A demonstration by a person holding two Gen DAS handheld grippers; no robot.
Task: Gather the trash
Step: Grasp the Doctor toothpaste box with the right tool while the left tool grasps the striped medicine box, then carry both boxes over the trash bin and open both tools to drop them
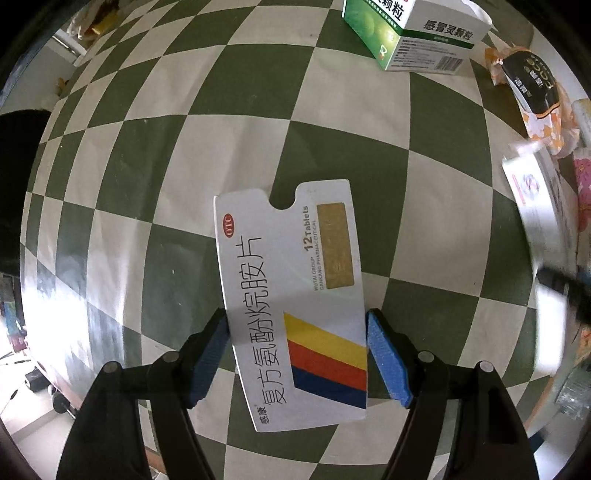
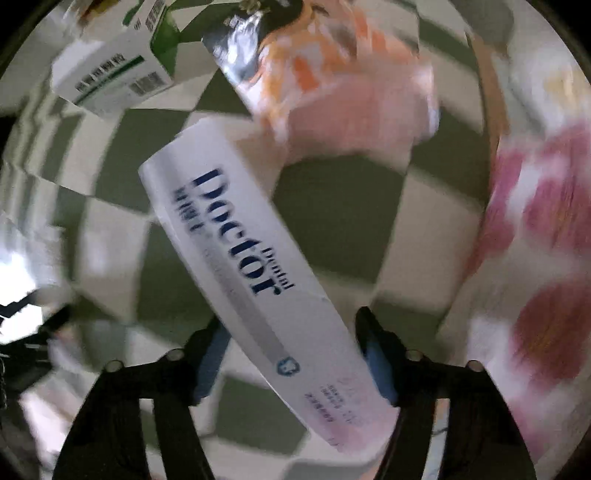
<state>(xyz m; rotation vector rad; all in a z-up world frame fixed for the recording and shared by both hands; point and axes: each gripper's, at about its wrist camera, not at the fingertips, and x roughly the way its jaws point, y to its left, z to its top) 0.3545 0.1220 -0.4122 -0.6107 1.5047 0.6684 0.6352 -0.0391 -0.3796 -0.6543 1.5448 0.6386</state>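
My left gripper (image 1: 295,358) is shut on a flat white tablet box (image 1: 291,295) with yellow, red and blue stripes, held above the green-and-white checkered tablecloth (image 1: 155,177). My right gripper (image 2: 291,362) is shut on a long white toothpaste box (image 2: 243,266) printed "Doctor", tilted up to the left; this view is blurred by motion. The toothpaste box also shows blurred at the right edge of the left wrist view (image 1: 535,229).
A green-and-white medicine box (image 1: 413,33) stands at the far side of the table and also shows in the right wrist view (image 2: 114,74). An orange-and-black snack wrapper (image 1: 532,92) lies to its right, also in the right wrist view (image 2: 317,48). A pink flowered cloth (image 2: 535,240) is on the right.
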